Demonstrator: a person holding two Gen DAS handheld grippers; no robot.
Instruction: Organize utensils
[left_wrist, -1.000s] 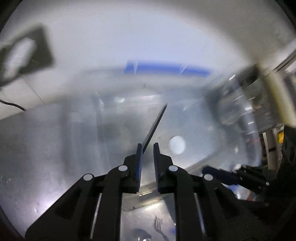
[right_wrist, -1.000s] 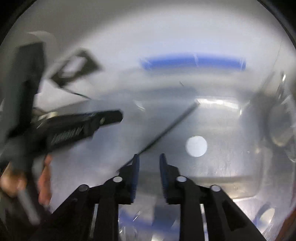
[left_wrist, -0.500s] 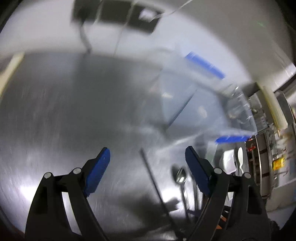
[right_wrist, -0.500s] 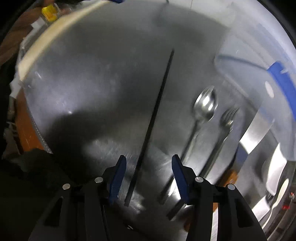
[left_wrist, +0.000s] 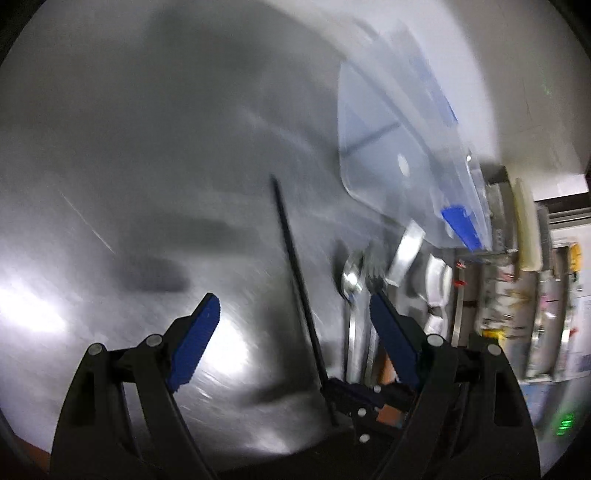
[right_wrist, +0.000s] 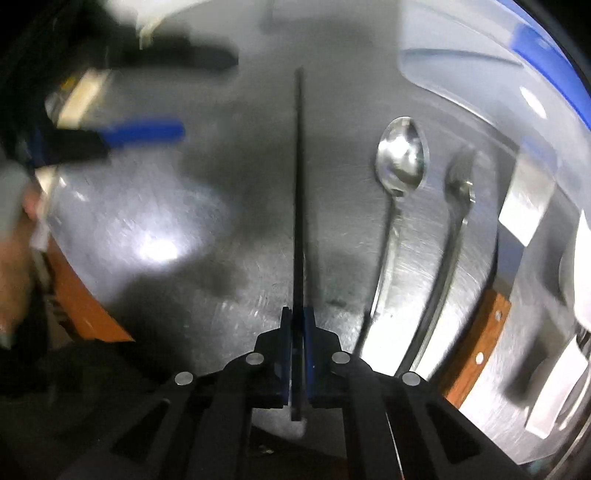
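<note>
1. The right gripper (right_wrist: 297, 325) points steeply down at the steel desk (right_wrist: 155, 206); its blue fingers (right_wrist: 309, 350) are closing on a thin black chopstick (right_wrist: 298, 192), which sits between them near its lower end, and the pads look pressed against it.
2. The chopstick runs straight away from the fingers across the desk, its far end near the top of the right wrist view.
3. Just right of it lie a spoon (right_wrist: 400, 162) and, beside that, a fork (right_wrist: 458, 184), both with heads pointing away, handles toward the camera.
4. Further right is a knife with a wooden handle (right_wrist: 476, 354), partly blurred.
5. A clear plastic box with a blue rim (right_wrist: 546, 66) stands at the upper right.
6. The left gripper (left_wrist: 291, 325) hangs over the desk with fingers (left_wrist: 195, 339) spread wide and nothing between the pads; the chopstick (left_wrist: 295, 280) lies on the desk beneath the gap.
7. In the left wrist view the box (left_wrist: 399, 155) is blurred, beyond the spoon (left_wrist: 351, 284).
</note>
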